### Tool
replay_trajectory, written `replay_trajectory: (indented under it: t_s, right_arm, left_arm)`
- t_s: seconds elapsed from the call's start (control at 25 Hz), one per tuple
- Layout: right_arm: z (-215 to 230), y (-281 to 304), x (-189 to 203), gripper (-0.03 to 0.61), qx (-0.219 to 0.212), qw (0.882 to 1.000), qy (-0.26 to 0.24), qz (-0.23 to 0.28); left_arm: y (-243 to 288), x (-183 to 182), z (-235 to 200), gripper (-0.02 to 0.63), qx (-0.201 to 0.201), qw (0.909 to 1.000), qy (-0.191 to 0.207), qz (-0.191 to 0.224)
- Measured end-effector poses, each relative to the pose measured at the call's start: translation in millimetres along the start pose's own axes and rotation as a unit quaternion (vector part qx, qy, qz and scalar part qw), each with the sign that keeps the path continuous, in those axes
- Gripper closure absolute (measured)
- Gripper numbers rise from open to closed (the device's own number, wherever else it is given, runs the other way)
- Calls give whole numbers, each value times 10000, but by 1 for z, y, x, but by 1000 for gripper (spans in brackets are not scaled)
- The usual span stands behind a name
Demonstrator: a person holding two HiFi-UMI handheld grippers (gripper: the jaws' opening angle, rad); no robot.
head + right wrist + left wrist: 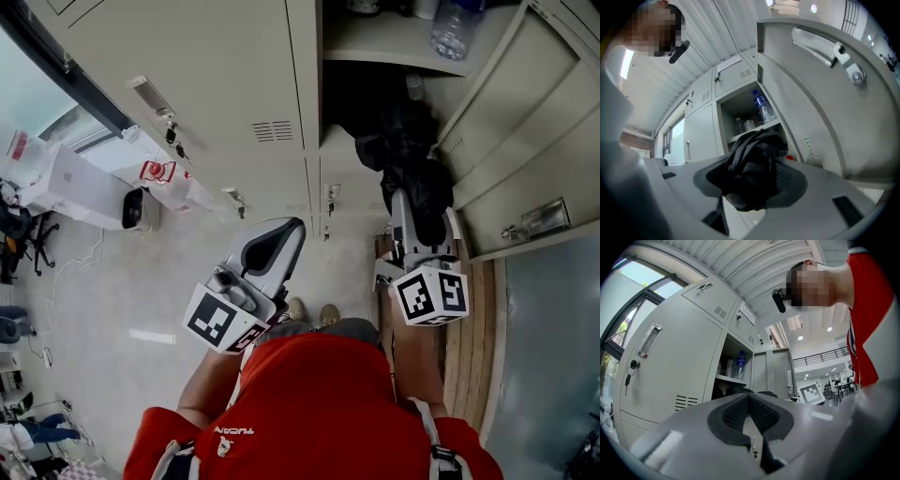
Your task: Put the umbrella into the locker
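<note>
Left gripper (284, 232): was held close in front of the person's red shirt (319, 403), pointed at the closed locker doors (216, 84), jaws together with nothing between them. Right gripper (421, 220): forearm was stretched forward, jaws clamped on the folded black umbrella (412, 159). The umbrella's long axis ran straight on from the jaws toward the open locker (375, 42), its far end at the mouth of the compartment beneath the shelf bearing a water bottle (452, 28).

One umbrella (417, 183) — two grippers (283, 239) (422, 223)
</note>
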State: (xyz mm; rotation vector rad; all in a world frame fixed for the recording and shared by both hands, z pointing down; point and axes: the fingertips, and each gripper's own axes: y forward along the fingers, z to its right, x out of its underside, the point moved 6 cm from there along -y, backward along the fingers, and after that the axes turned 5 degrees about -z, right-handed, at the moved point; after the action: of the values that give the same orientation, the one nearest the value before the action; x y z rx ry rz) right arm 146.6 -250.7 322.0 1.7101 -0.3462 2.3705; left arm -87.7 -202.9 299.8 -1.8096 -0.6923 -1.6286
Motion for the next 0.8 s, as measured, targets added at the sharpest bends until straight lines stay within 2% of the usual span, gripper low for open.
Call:
replay_trajectory:
  t_s: [0.48, 0.8]
  right_arm:
    - [22, 82, 12, 368, 782, 9968, -164, 33]
    - [36, 127, 13, 368, 1050, 9936, -426, -35]
  left_arm:
    - [16, 4, -43, 609, 303, 9995, -34, -26]
    - [29, 9, -56, 609, 376, 9992, -99, -40]
